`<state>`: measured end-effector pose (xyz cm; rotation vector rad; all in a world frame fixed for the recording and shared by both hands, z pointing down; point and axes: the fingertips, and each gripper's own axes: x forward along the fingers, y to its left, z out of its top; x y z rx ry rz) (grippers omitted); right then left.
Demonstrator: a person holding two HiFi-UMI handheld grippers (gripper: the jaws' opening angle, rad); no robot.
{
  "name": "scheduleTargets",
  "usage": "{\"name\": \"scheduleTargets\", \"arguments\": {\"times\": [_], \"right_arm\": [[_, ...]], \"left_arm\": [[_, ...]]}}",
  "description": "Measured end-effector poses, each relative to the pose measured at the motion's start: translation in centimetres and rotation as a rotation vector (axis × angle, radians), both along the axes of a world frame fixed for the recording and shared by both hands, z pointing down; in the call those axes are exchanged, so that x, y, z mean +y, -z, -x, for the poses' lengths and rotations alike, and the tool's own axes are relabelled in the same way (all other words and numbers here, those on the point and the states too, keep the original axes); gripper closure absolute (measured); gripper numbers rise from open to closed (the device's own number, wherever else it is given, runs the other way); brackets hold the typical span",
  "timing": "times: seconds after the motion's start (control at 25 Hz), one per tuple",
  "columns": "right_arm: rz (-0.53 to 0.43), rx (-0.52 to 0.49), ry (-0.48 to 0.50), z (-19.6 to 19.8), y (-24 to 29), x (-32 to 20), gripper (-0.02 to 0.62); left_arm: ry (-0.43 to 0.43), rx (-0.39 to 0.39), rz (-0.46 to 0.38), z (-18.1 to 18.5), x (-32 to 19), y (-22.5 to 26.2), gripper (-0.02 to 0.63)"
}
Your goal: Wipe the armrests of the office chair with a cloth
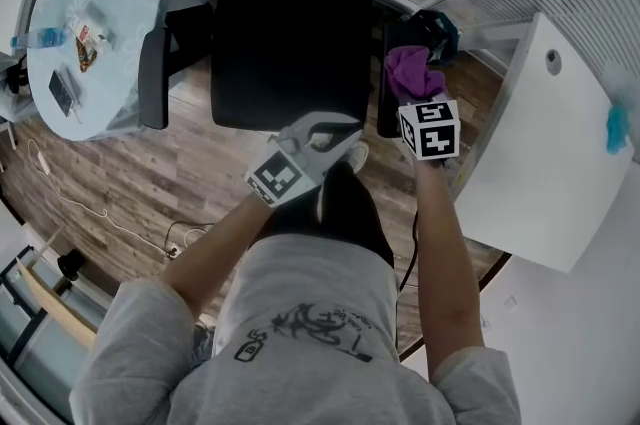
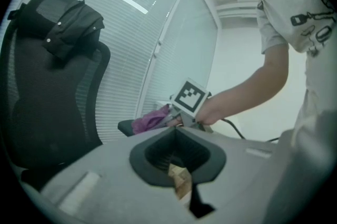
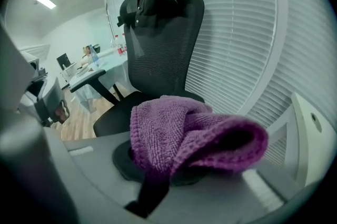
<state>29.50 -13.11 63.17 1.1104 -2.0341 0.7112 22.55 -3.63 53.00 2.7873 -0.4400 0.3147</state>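
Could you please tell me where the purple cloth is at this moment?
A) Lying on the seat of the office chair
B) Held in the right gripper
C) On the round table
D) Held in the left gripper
B: the right gripper has its jaws shut on the purple cloth, which bunches up between them in the right gripper view.
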Motion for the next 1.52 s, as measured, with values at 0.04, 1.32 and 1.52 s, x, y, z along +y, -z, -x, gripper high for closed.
{"name": "scheduleTargets", "arguments": {"times": [0.04, 1.32, 1.52], "right_arm": [[-0.004, 0.005, 0.005, 0.1, -0.1, -0.7, 0.565], [-0.086, 0.046, 0.048, 1.1, 0.7, 2.3, 0.566], [-0.137, 0.008, 0.03, 0.9, 1.3, 7.3, 0.566]], "left_arm": [[0.001, -0.001, 0.002, 0.1, 0.0, -0.1, 0.604], [-0.014, 0.013, -0.01, -0.4, -0.4, 1.2, 0.604], [-0.02, 0.012, -0.009, -0.8, -0.2, 1.3, 0.604]]}}
